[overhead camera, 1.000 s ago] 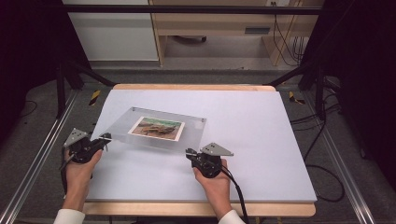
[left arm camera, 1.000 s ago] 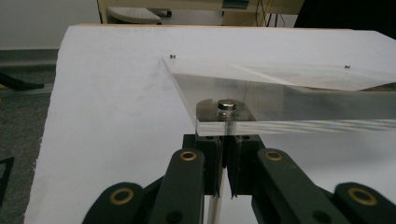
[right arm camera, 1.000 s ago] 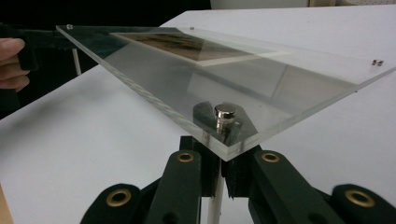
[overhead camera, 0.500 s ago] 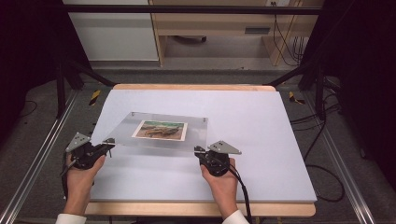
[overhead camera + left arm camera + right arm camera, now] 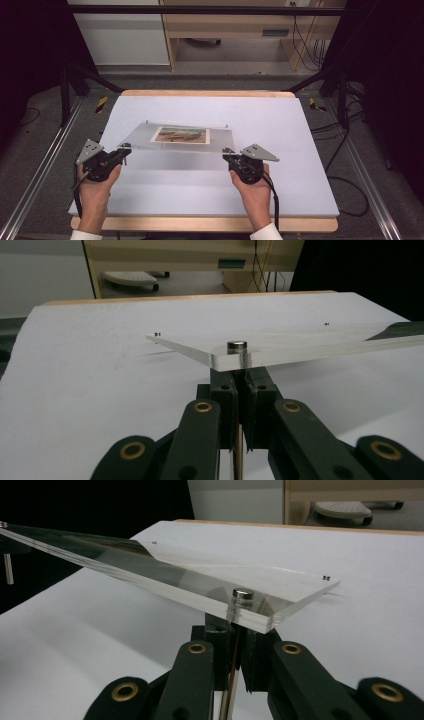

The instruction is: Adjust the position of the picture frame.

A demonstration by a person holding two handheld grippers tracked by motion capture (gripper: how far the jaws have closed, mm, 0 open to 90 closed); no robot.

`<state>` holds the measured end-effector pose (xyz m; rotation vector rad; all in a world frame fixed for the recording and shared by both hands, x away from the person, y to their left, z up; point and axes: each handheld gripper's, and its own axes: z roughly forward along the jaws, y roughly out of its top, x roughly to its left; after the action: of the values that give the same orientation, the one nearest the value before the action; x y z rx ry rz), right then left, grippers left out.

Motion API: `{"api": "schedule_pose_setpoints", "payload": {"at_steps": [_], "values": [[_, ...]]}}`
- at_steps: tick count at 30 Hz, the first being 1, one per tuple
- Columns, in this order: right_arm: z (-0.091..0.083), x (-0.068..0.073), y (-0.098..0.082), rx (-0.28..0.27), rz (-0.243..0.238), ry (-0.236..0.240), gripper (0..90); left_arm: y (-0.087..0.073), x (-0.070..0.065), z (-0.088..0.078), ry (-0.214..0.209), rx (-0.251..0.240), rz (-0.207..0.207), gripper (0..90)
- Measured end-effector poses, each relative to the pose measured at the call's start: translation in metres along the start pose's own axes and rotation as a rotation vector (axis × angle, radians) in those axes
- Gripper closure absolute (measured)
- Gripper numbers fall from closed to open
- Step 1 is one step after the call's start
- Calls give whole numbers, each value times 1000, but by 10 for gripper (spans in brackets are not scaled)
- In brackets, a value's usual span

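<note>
The room beyond is dim: a pale cabinet (image 5: 120, 35) and a wooden desk (image 5: 235, 30) stand past the far edge, dark cables (image 5: 305, 45) hang beside the desk, and black frame bars flank the sides. The worktop (image 5: 280, 180), a white sheet over a wooden board, carries nothing on its near half but two forearms coming in from the near edge, one toward the near left corner, one right of centre. Each hand grips a black tool, wrists level, pointing inward and forward. Between them hangs a clear acrylic frame (image 5: 140, 135) with a picture (image 5: 180, 134) inside, held clear of the worktop above its middle and roughly level, its shadow lying on the white sheet below. The left gripper (image 5: 122, 148) has its jaws closed on the metal post beneath the frame's near left corner; in the left gripper view that post runs down between the pressed jaws, under a round metal cap (image 5: 236, 345) on the plate. The right gripper (image 5: 227, 152) is clamped the same way on the post under the near right corner, below its own cap (image 5: 243, 594). Small studs mark the far corners.
</note>
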<state>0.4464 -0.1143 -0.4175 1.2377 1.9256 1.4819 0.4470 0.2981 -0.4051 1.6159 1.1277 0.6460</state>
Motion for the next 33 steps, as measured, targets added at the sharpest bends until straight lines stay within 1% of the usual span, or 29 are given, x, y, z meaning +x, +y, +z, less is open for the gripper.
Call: {"api": "schedule_pose_setpoints", "payload": {"at_steps": [1, 2, 3, 4, 5, 6, 7, 8, 12, 13, 14, 15, 16, 18, 19, 22, 23, 24, 30, 33], "values": [[0, 0, 0, 0, 0, 0, 837, 0, 0, 0, 0, 0, 0, 844], [-7, -6, 4, -9, 1, -7, 839, 3, -8, 3, -1, -8, 5, 844], [-7, -6, 4, -9, 1, -7, 839, 3, -8, 3, -1, -8, 5, 844], [-12, -13, 7, -14, 11, -6, 839, 5, -16, 8, -6, -17, 6, 843], [-12, -13, 7, -14, 11, -6, 839, 5, -16, 8, -6, -17, 6, 843], [-15, -17, 8, -14, 9, -13, 839, 7, -22, 13, -7, -19, 11, 843], [-21, -27, 10, -14, 2, -31, 838, 8, -27, 16, -11, -22, 14, 843], [-23, -31, 10, -13, 2, -35, 838, 10, -35, 24, -20, -24, 18, 842], [-34, -53, 9, -13, 3, -66, 837, 11, -53, 44, -38, -36, 29, 842], [-37, -58, 7, -16, 7, -72, 837, 10, -56, 49, -43, -36, 30, 842], [-39, -62, 6, -17, 12, -78, 838, 10, -56, 49, -43, -36, 30, 842], [-41, -66, 5, -17, 16, -84, 838, 8, -62, 58, -49, -33, 30, 841], [-42, -70, 3, -16, 17, -89, 838, 8, -62, 58, -49, -33, 30, 841], [-43, -72, 2, -13, 20, -91, 838, 5, -67, 62, -53, -28, 28, 841], [-44, -77, -1, -5, 29, -91, 837, 4, -69, 64, -56, -26, 28, 841], [-43, -80, -3, -3, 35, -91, 837, 2, -70, 64, -58, -27, 26, 840], [-42, -81, -4, 6, 43, -92, 838, -1, -70, 64, -61, -23, 23, 839], [-42, -82, -5, 5, 40, -90, 838, -3, -69, 64, -63, -25, 20, 839], [-42, -81, -7, 10, 38, -93, 841, -9, -70, 63, -65, -9, 14, 838], [-42, -79, -9, 20, 18, -99, 839, -12, -71, 62, -58, 3, 18, 838]]}}
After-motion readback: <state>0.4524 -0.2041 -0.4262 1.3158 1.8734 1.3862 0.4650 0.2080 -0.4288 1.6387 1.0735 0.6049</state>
